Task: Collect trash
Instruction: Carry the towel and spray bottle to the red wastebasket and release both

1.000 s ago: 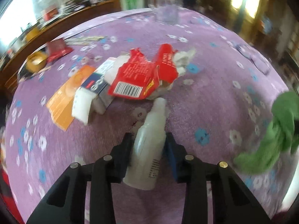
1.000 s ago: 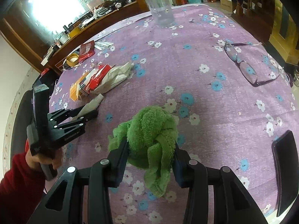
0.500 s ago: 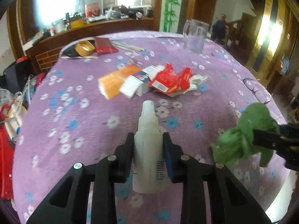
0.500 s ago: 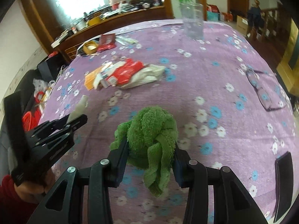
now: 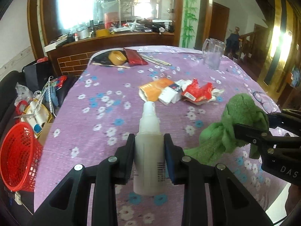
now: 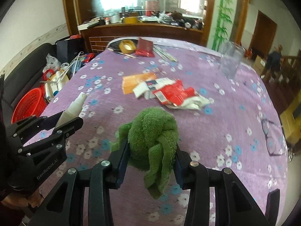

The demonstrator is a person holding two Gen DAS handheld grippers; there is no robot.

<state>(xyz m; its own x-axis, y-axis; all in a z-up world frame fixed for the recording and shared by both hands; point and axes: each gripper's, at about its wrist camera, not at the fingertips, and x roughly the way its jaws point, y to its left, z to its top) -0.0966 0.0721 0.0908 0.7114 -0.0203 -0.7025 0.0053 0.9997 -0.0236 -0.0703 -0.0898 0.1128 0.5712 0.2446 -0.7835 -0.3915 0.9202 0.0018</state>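
- 2 grippers I hold above the purple table [image 5: 105,116]; my left gripper [image 5: 149,146] clamps a white spray bottle [image 5: 148,150]
- my right gripper [image 6: 151,152] squeezes a green cloth [image 6: 152,130]
- wrappers [image 6: 169,94] lie mid-table; red basket [image 5: 17,158] sits left

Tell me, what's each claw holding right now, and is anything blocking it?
Left gripper shut on white spray bottle. Right gripper shut on green cloth. Wrapper pile untouched mid-table. Nothing blocking.

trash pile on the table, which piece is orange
The flat orange packet at the pile's left end. Beside it lie a white box and a crumpled red wrapper.
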